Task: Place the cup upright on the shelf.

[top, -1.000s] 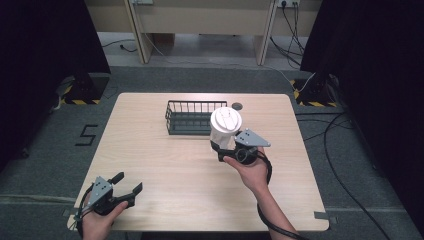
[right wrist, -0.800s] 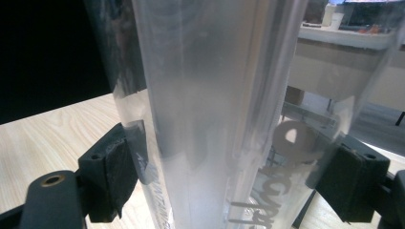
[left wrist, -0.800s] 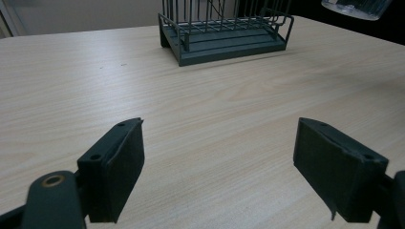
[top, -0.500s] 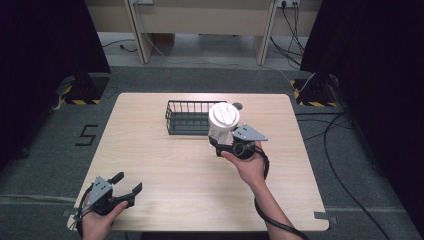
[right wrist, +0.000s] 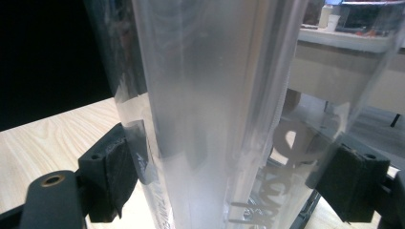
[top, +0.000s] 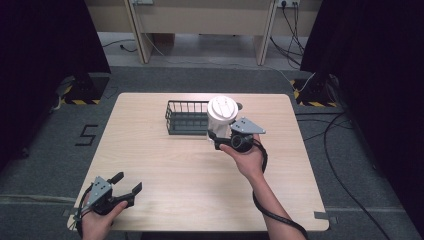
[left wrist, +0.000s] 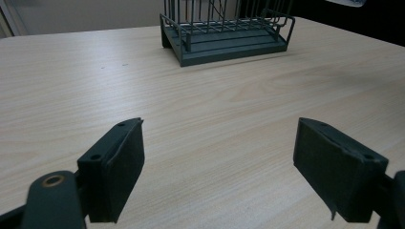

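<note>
Item: lidded clear cup (top: 221,116), held above table (top: 150,150) beside basket (top: 186,118).

High view: right gripper (top: 223,136) clamps the cup's lower wall; left gripper (top: 125,187) idles at the near-left corner.
Left gripper view: jaws wide apart, nothing between; basket ahead.
Right gripper view: cup wall pinched between both jaws; likely light, thin, slippery, crushable, so hold mid-wall gently.

Cup (right wrist: 210,109) top and bottom cut off by frame edges; printed lettering blurred. Basket (left wrist: 224,28) top cropped.
</note>
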{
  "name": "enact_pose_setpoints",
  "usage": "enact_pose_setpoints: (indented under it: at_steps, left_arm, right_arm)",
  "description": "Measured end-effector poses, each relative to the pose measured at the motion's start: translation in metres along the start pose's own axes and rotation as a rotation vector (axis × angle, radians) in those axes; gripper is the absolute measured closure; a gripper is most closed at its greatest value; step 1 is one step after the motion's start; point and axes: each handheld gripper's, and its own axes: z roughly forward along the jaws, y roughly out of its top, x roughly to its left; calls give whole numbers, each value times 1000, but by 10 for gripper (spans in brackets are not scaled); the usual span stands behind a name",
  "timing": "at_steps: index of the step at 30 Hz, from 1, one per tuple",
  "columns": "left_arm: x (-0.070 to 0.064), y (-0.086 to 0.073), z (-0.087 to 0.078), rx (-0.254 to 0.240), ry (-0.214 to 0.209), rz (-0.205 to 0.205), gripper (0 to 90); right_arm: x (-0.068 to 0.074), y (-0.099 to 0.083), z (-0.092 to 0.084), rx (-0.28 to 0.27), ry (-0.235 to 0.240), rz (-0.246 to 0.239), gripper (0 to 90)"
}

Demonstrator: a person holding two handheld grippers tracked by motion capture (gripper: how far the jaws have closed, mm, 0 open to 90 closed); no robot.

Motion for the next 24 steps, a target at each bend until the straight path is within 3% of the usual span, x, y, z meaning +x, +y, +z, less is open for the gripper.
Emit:
enact_pose_setpoints:
  at_steps: [24]
  left_arm:
    - [1,0,0,-5,1,-7,175]
  right_arm:
    - [-7,15,19,4,-15,1,185]
